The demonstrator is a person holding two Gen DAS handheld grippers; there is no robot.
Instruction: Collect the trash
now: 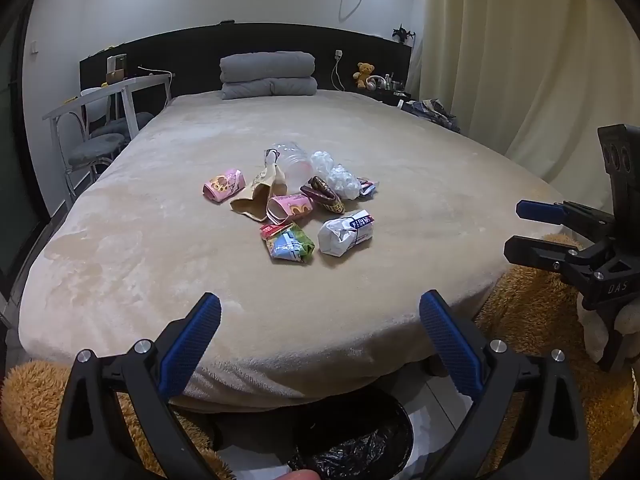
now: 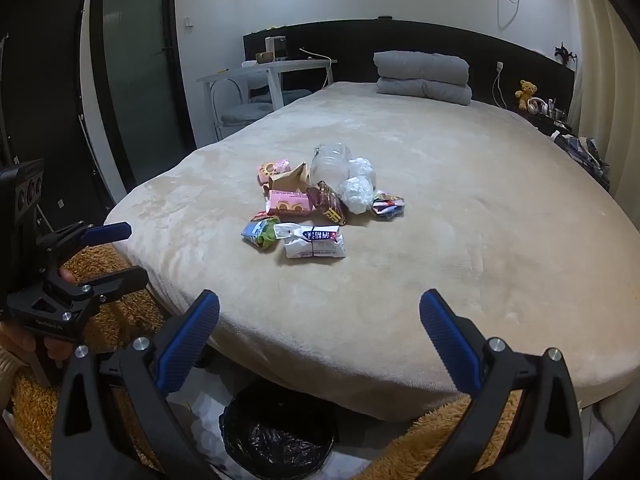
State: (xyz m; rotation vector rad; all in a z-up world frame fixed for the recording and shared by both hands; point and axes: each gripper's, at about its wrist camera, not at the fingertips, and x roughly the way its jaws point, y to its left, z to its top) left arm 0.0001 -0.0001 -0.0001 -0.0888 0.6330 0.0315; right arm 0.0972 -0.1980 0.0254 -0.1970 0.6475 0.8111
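Two pairs of tongs, left tongs (image 1: 320,320) and right tongs (image 2: 320,320), are spread wide and empty as I hover them short of the bed (image 1: 140,240). The trash pile (image 1: 292,204) lies mid-mattress, well apart from both. I'd start with the nearest piece, the white packet (image 2: 316,242): reach in low over the foot edge, straddle it across its short side, pinch without snagging the plush cover. The black-lined bin (image 2: 276,440) sits on the floor just below that edge, so the carry back looks short. Open bed surrounds the pile.
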